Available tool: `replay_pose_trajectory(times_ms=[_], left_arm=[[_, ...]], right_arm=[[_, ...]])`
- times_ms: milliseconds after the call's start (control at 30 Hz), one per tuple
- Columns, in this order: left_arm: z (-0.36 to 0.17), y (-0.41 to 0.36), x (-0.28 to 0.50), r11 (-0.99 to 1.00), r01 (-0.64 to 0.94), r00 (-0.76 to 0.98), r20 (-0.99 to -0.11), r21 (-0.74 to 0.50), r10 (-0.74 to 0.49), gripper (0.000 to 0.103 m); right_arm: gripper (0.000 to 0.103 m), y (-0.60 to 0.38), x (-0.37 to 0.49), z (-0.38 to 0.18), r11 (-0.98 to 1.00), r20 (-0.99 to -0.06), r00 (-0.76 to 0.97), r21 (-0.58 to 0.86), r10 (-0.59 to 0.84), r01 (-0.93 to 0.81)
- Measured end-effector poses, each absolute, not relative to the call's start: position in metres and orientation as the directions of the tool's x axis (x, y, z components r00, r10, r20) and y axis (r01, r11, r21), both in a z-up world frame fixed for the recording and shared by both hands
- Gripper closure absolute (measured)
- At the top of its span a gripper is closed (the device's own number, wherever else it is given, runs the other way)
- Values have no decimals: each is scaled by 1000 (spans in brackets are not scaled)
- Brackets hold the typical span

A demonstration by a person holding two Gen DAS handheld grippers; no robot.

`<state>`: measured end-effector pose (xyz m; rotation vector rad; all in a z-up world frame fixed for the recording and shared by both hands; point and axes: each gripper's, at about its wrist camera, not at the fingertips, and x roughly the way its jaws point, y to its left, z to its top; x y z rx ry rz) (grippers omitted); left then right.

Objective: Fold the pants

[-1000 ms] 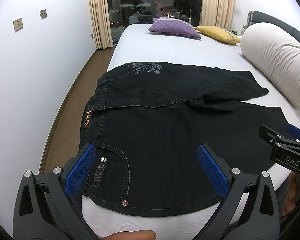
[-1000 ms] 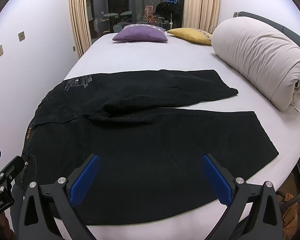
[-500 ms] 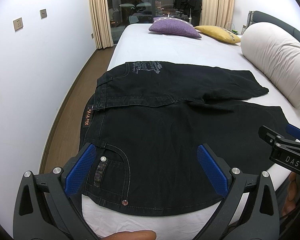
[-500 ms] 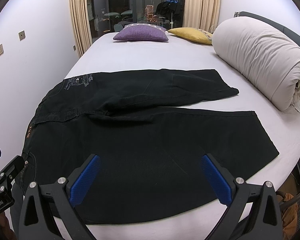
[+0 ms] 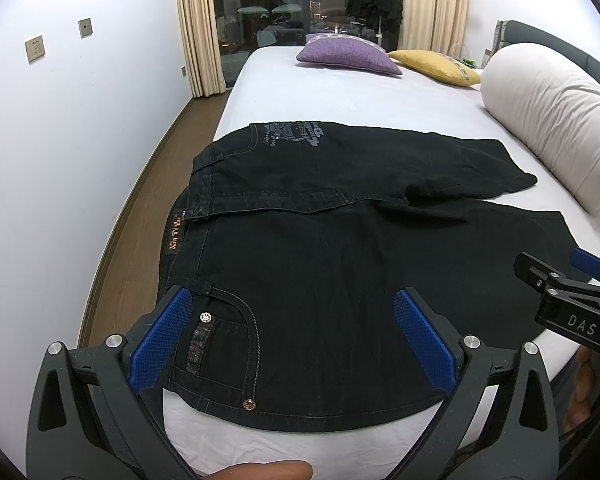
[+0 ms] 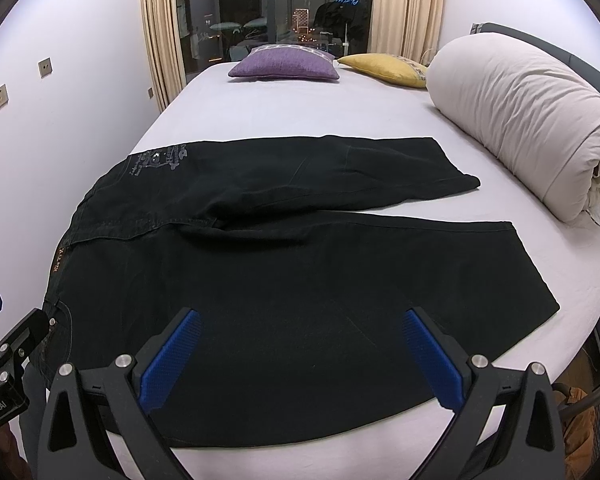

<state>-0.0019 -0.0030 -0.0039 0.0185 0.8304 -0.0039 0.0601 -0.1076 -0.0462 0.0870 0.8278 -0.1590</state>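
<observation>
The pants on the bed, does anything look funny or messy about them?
Slightly. The black pants lie flat on the bed, but the waist end hangs over the bed's edge, and the legs splay apart with a wrinkle at the crotch.

Two fisheye wrist views looking along a bed from its near edge.
Your left camera sits low over the waistband end of the black pants [image 5: 320,264], facing the window; your right camera looks the same way from over the legs. Both share the pants, purple pillow [image 6: 286,65] and rolled duvet [image 5: 552,128].
</observation>
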Motion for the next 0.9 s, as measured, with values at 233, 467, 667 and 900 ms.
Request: replay_pose_trajectory(times_ms=[233, 467, 667, 900], left_arm=[[-4, -3, -2, 1000, 11, 674, -738, 15, 4, 0], [-4, -3, -2, 1000, 10, 673, -739, 14, 4, 0], [-13, -2, -8, 1000, 11, 670, -742, 13, 2, 0], [-19, -1, -5, 1000, 14, 660, -751, 8, -3, 0]], right_arm=[[0, -108, 60, -47, 985, -740, 664, 15, -106, 173], [0, -106, 59, -47, 985, -741, 663, 14, -106, 172], [0, -107, 59, -47, 985, -743, 661, 15, -104, 172], [0, -104, 57, -51, 985, -750, 653, 14, -101, 169]])
